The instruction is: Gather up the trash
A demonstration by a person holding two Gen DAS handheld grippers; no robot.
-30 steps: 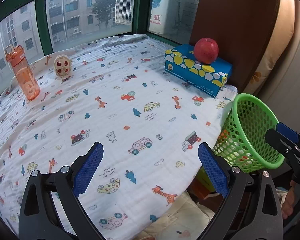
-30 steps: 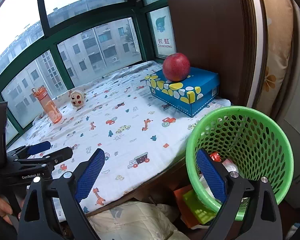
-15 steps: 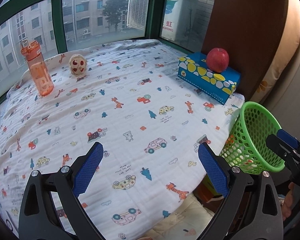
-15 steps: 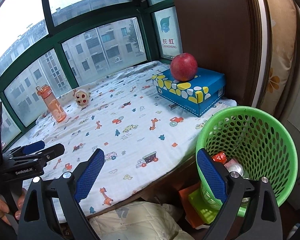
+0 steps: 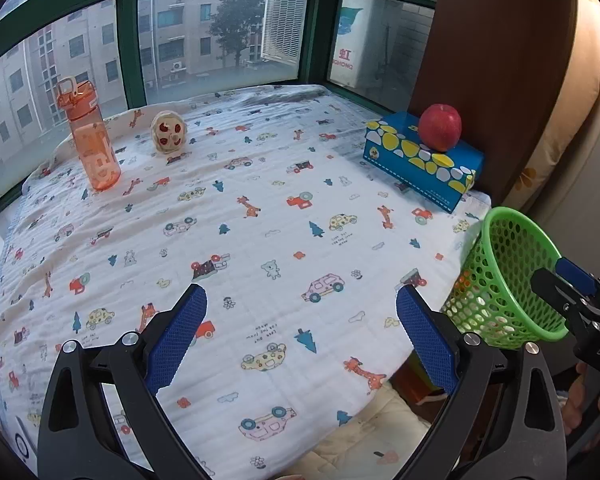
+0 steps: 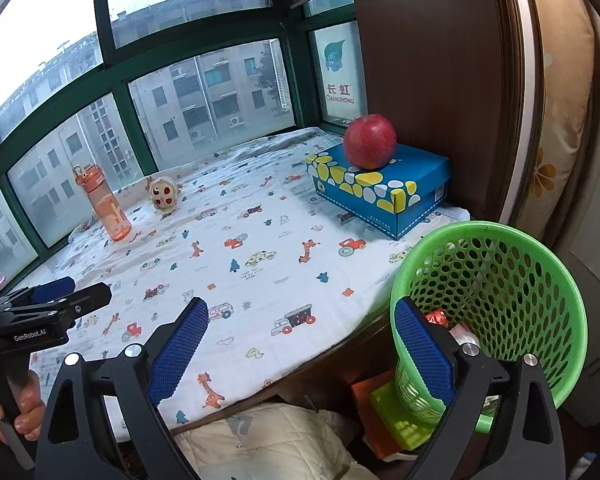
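Both hand-held grippers released, left [image 5: 300,334], right [image 6: 300,336], only right view shows wrappers [image 6: 446,320] inside green basket [image 6: 540,240]

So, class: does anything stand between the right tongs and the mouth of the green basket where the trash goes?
Nothing visible does. The right tongs are open and empty, and one blue pad overlaps the green basket rim in the picture. The basket's mouth is uncovered, with some trash already inside.
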